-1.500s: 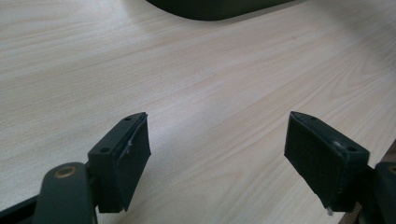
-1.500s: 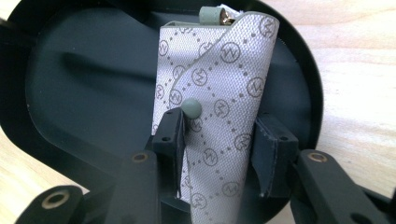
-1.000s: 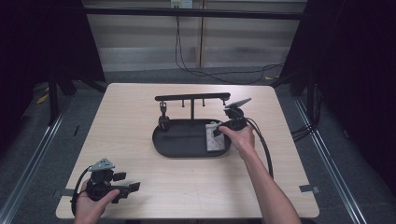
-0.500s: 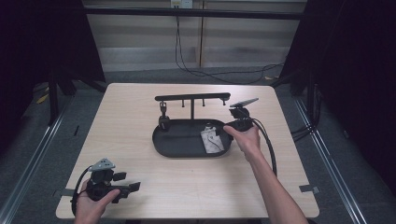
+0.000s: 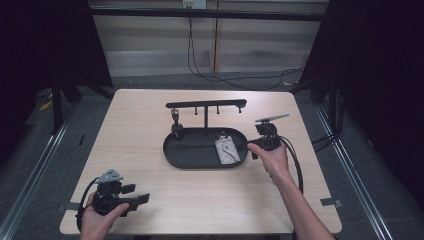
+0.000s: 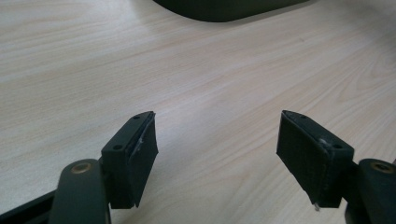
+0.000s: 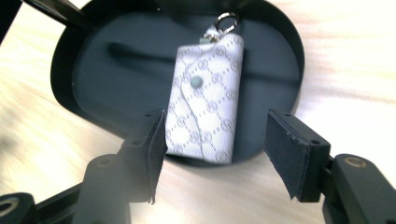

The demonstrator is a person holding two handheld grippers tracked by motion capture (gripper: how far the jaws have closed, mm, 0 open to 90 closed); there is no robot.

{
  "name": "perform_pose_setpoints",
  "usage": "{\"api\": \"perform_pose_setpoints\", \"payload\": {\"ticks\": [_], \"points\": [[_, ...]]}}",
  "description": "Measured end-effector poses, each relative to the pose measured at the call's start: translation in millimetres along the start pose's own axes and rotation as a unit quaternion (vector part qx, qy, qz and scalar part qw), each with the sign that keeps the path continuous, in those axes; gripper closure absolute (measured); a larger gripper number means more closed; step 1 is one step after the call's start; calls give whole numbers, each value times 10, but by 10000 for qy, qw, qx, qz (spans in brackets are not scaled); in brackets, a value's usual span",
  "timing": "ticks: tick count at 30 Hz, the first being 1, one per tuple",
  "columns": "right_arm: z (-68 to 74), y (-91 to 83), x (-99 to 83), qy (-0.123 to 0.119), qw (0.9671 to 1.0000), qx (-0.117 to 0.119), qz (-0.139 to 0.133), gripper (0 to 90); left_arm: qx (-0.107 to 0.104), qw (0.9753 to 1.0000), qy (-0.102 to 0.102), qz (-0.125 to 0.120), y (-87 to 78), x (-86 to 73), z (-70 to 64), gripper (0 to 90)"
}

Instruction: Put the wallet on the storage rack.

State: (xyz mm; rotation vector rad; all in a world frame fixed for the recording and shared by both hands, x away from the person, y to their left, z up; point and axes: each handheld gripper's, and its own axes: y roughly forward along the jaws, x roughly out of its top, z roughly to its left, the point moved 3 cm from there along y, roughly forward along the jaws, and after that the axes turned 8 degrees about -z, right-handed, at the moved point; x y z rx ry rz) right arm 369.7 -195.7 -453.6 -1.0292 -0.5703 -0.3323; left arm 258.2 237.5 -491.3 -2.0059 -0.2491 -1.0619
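Note:
A black oval tray with a T-shaped hanger bar stands at the table's middle. A small white patterned key pouch with a snap and a metal ring lies flat in the tray's right end. My right gripper is open just past the tray's right rim, and its jaws frame the pouch's near end without touching it. My left gripper rests open at the table's front left corner, over bare wood. A small dark object hangs from the bar's left peg.
The tray's black rim lies between my right gripper and the pouch. Bare wood table runs all round the tray. Cables trail on the floor behind the table. A tape mark sits at the front right edge.
My right gripper has let go of the pouch and drawn back to the right, off the tray's edge. The pouch now lies in the tray. The left gripper has not moved.

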Motion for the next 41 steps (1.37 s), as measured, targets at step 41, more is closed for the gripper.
{"api": "perform_pose_setpoints", "payload": {"ticks": [41], "points": [[-293, -775, -1305, -349, 9946, -47, -974, 300, 178, 9997, -179, -75, -104, -31, 19, 291]]}}
